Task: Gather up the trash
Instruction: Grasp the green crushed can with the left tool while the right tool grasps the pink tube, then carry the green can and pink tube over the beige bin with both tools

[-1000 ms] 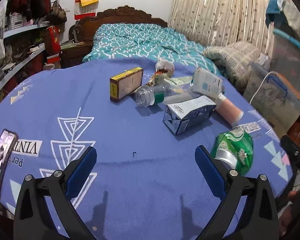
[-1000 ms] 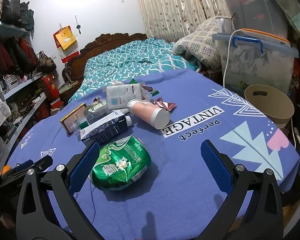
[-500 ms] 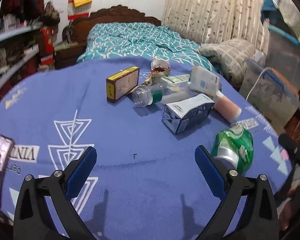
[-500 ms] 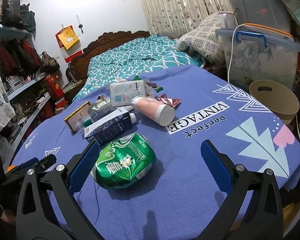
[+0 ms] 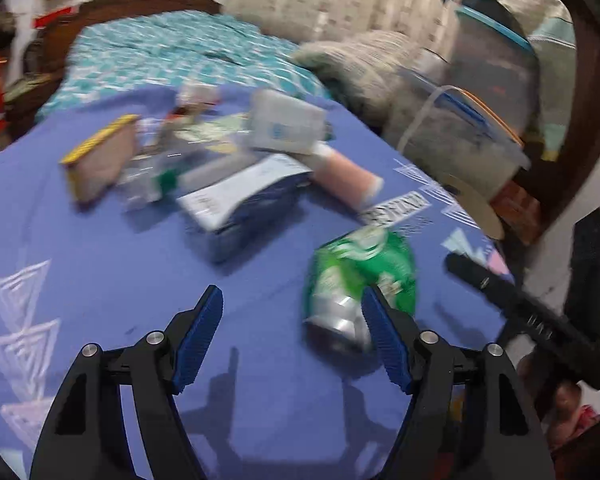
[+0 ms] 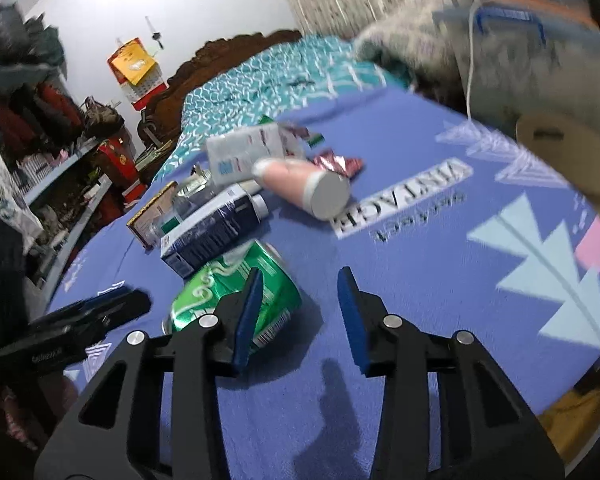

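surface: counter [image 6: 440, 280] draped in a blue-violet cloth printed with pale triangles, a leaf motif and the word "vintage"; both views blurred.

trash on the cloth:
- crushed green can [image 6: 236, 296], lying on its side nearest the camera, apart from the main pile; in the left view the green can [image 5: 360, 280] sits just beyond the right finger.
- dark blue and white carton [image 6: 210, 232], on its side, just behind the can.
- pink tube with a white cap [image 6: 304, 184], lying across the middle, cap toward the "vintage" lettering.
- white pouch [image 6: 246, 152], resting on the pile behind the tube.
- clear plastic bottle with a green band [image 5: 152, 184], between the carton and a yellow-edged box [image 5: 100, 160].
- small red foil wrapper [image 6: 336, 164], beside the tube.

grippers: left gripper [image 5: 292, 332], fingers spread wide, nothing between them. right gripper [image 6: 298, 312], fingers parted with a gap, released; its left finger overlaps the can in view, contact cannot be told.

room: bed with a teal patterned cover [image 6: 268, 80] and carved dark wooden headboard behind the counter; curtain along the far wall; patterned cushion; clear storage bin with a blue handle [image 6: 540, 60]; round tan basket [image 6: 568, 160] beside the counter edge; shelves with bags and clothes on the left; red and yellow wall calendar [image 6: 134, 68].
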The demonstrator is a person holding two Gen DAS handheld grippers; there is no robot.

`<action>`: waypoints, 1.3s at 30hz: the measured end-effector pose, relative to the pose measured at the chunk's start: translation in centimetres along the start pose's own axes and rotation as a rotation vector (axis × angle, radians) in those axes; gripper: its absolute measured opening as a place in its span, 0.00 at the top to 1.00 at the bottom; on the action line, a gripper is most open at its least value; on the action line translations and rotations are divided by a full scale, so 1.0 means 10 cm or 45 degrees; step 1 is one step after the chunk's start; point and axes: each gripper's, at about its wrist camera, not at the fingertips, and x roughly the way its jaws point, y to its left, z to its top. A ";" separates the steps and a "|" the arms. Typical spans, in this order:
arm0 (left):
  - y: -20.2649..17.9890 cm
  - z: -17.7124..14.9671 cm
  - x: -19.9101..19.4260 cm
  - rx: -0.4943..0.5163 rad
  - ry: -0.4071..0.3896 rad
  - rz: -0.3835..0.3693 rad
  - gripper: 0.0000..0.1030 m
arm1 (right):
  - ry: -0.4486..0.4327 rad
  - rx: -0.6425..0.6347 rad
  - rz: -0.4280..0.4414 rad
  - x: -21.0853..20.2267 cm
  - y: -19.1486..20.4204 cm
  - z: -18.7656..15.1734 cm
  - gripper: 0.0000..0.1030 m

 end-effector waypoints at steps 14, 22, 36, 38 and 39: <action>-0.30 0.26 0.73 0.153 0.295 -0.346 0.70 | 0.308 0.286 0.319 0.48 -0.40 -0.13 0.62; -0.16 0.01 0.39 0.006 0.158 -0.242 0.76 | 0.170 0.148 0.207 0.60 -0.39 0.37 0.60; 0.21 -0.05 -0.20 -0.081 0.061 -0.188 0.78 | 0.204 -0.832 -0.291 1.65 0.58 0.94 0.33; 0.19 -0.10 -0.20 -0.079 0.055 -0.195 0.78 | 0.236 -0.853 -0.326 1.74 0.56 0.90 0.58; 0.19 -0.10 -0.20 -0.075 0.054 -0.196 0.78 | 0.202 -0.850 -0.335 1.67 0.53 0.90 0.61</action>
